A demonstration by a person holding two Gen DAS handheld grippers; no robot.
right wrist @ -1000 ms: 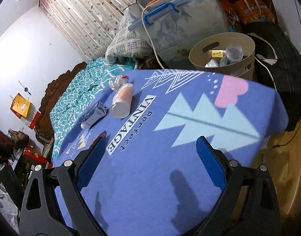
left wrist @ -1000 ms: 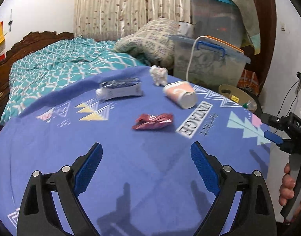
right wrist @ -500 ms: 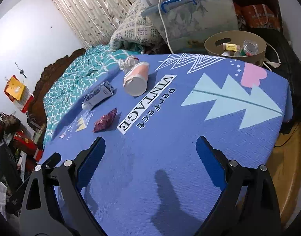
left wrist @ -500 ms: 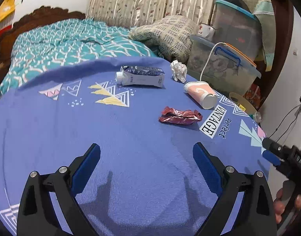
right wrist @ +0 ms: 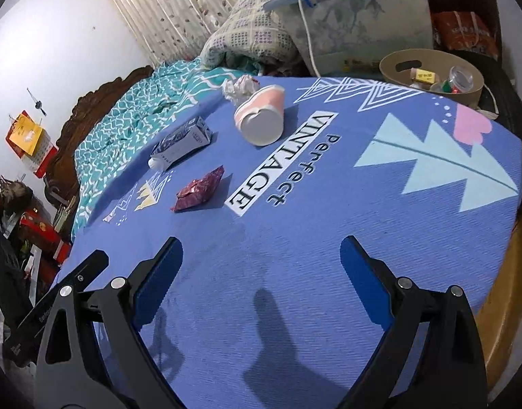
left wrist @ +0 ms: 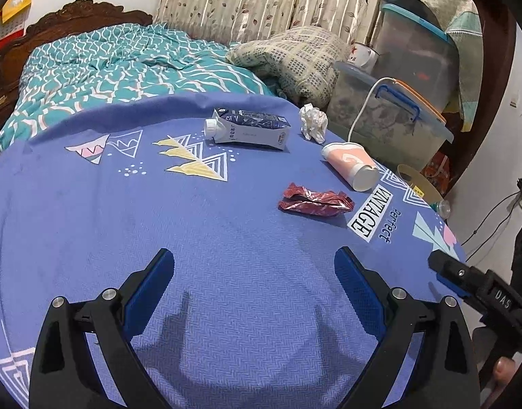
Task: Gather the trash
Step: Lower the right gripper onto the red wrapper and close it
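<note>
Starting with the trash, we count four pieces lying on the blue tablecloth [left wrist: 90, 211]: a crumpled red wrapper [left wrist: 315, 200] nearest to us, a paper cup [left wrist: 350, 166] tipped on its side just beyond it, a flattened milk carton [left wrist: 249, 130] farther back, and a ball of white paper [left wrist: 313, 122] near the far edge. Our left gripper [left wrist: 254, 267] and our right gripper [right wrist: 261, 255] both hover above the cloth with their jaws spread wide and nothing between them, so we judge that no piece has been picked up yet. A round tan bin [right wrist: 431, 76] stands just past the table's far right edge (it already holds a few bits) and looks like the place for the trash. For the step in hand, we would take the wrapper first, coming down so the blue pads straddle its narrow width, pressing lightly into the cloth and closing slowly, since thin foil can slip flat beneath the fingers.
</note>
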